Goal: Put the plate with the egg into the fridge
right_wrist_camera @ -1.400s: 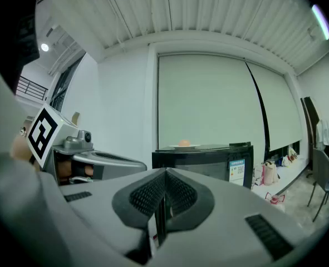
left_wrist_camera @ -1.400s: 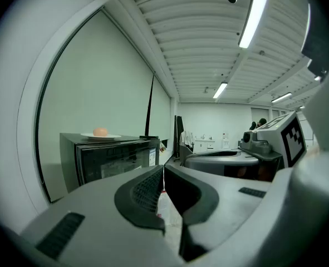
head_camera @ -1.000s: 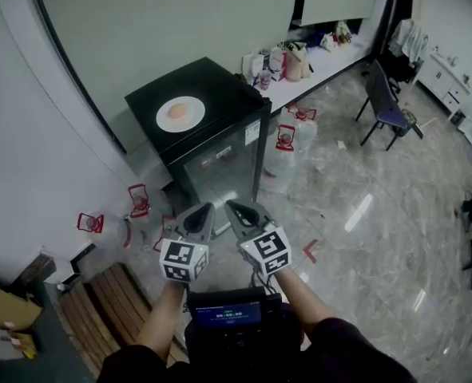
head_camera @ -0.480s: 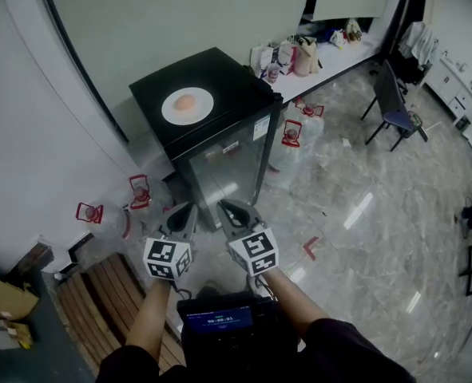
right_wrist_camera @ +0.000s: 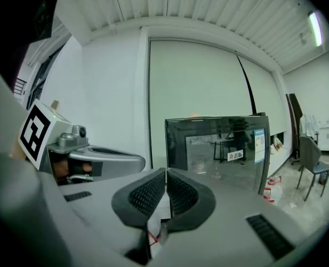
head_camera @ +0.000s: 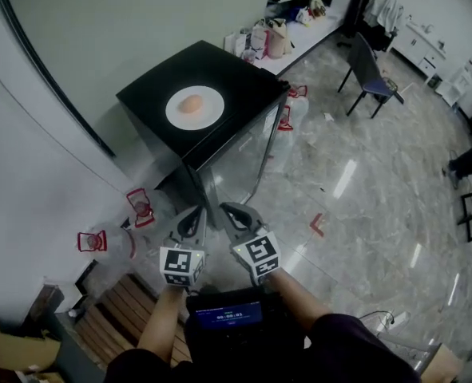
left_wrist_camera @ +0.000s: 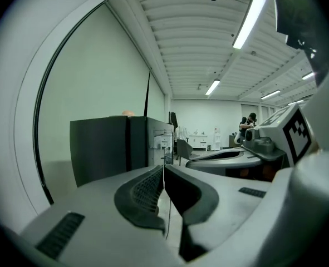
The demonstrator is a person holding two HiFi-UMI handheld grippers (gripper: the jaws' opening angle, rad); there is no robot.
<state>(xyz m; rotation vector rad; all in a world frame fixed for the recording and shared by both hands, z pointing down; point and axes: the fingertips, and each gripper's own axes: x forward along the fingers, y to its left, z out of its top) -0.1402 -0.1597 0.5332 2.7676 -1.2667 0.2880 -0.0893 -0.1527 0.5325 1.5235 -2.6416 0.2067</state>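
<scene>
Large, sparsely furnished indoor room, most like an office or lab space — a polished marble-patterned floor (head_camera: 363,182) with red tape marks (head_camera: 317,224), plain white walls, and a ribbed ceiling (left_wrist_camera: 192,43) with long strip lights (left_wrist_camera: 250,18). A small black fridge (head_camera: 239,78) with a glass door stands by the wall. Beyond it a low white worktop (head_camera: 309,35) carries bags (head_camera: 271,38), with a dark chair (head_camera: 368,70) nearby and clear jugs with red handles (head_camera: 142,206) on the floor.

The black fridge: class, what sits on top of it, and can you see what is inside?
On top of the fridge lies a white plate holding one egg. The glass door is closed and mirrors the room, so the inside cannot be seen.
</scene>
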